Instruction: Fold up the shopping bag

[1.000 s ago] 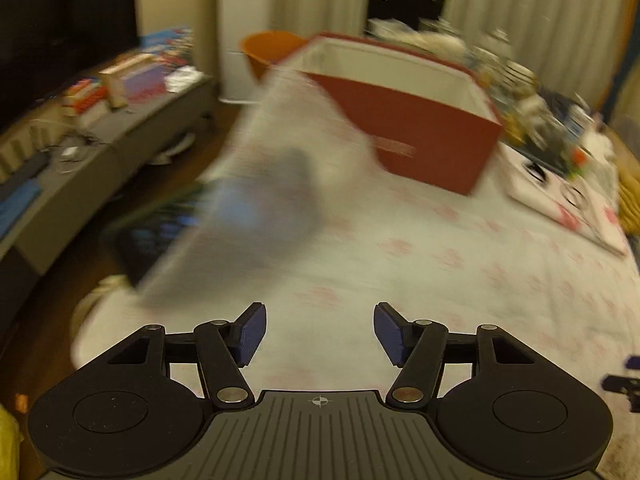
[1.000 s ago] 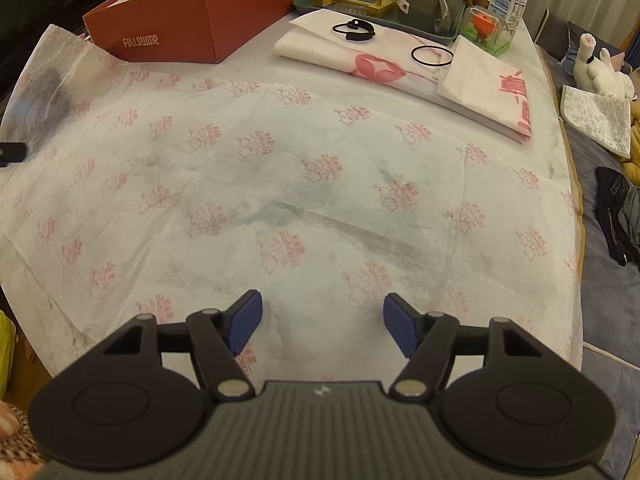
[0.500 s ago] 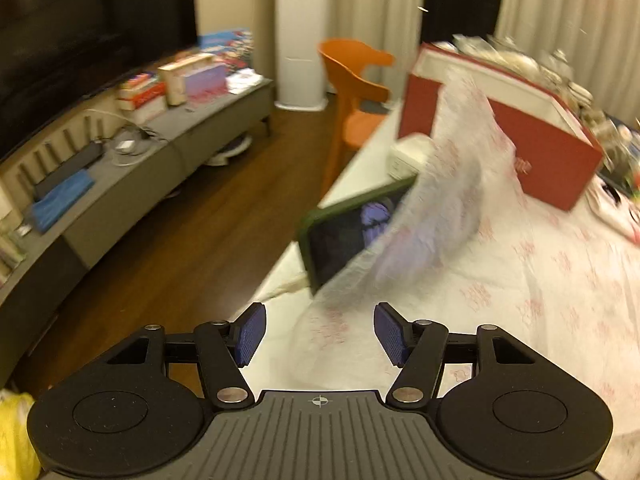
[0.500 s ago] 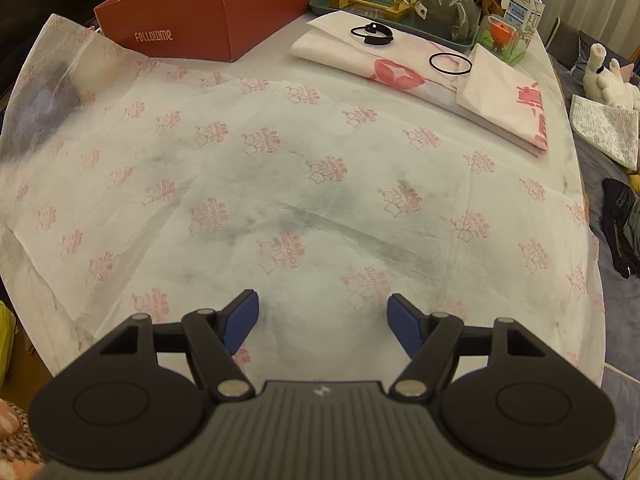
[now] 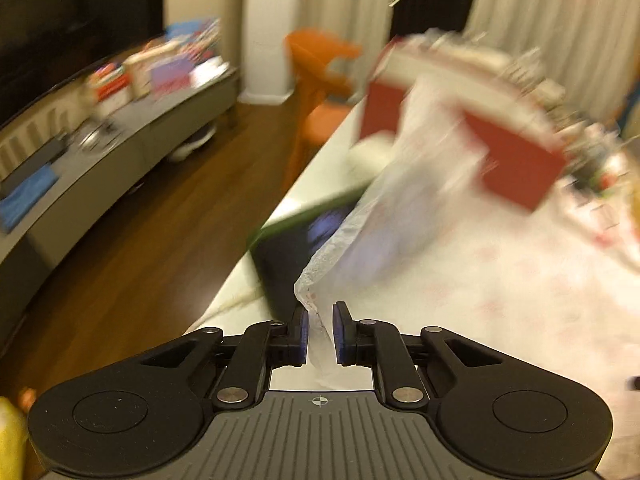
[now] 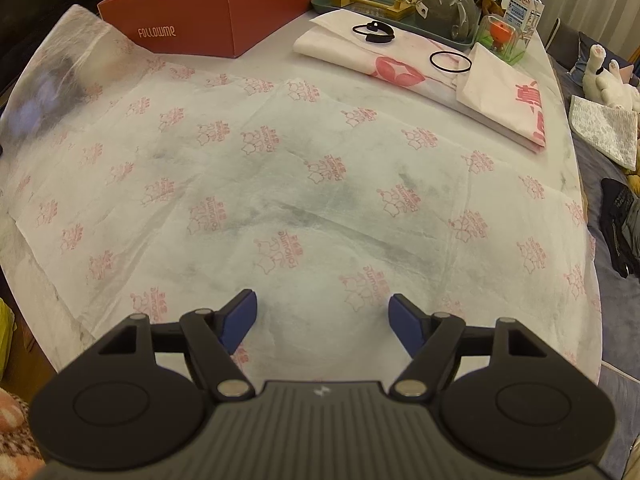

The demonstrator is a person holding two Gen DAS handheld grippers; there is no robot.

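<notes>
The white shopping bag [image 6: 300, 184] with pink printed logos lies spread flat over the table. In the left wrist view its left edge [image 5: 332, 248] rises over a dark device and runs down between the pads. My left gripper [image 5: 320, 332] is closing on that edge; a narrow gap still shows beside the fabric. In the right wrist view my right gripper [image 6: 322, 320] hovers open just above the bag's near part, with nothing between its fingers.
A red open box [image 6: 192, 20] stands at the table's far left, touching the bag. A green-cased tablet [image 5: 288, 252] lies under the bag's left edge. Folded bags [image 6: 400, 68] with black hair ties and a glassware tray [image 6: 400, 0] sit behind. An orange chair [image 5: 320, 80] stands beyond the table.
My left gripper has moved in on the bag's left edge and its jaws have narrowed from wide apart to nearly shut around the fabric. The right gripper has stayed put.
</notes>
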